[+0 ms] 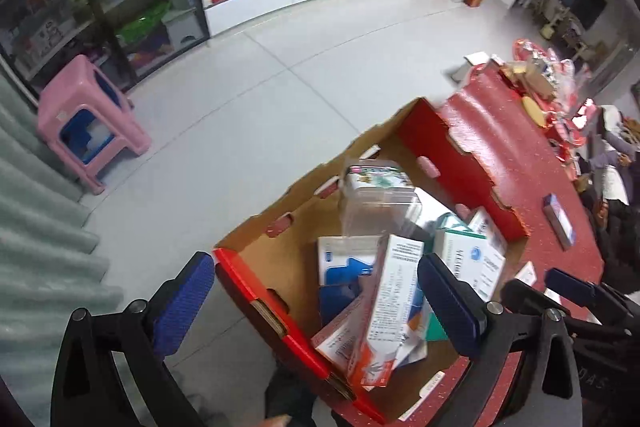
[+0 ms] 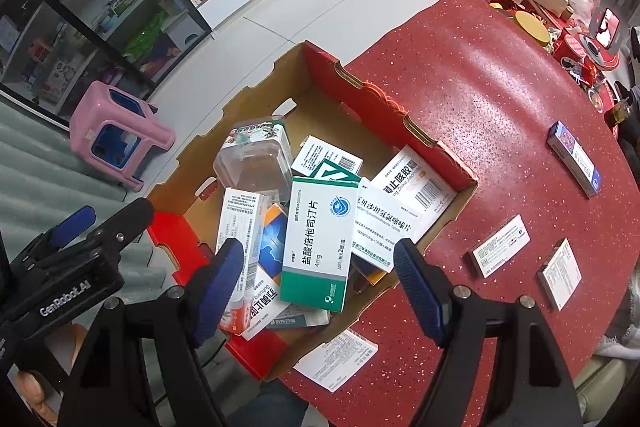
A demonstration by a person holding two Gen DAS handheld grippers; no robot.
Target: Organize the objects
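Observation:
A red cardboard tray with a brown inside sits at the edge of the red table. It holds several medicine boxes, among them a green-and-white box on top and a clear plastic case. The tray also shows in the left wrist view, with a white-and-orange box leaning in it. My right gripper is open and empty just above the tray's near side. My left gripper is open and empty over the tray's near left corner.
Loose medicine boxes lie on the table right of the tray: a blue one, two white ones, and one at the near edge. Tins and packets crowd the far end. A pink stool stands on the floor.

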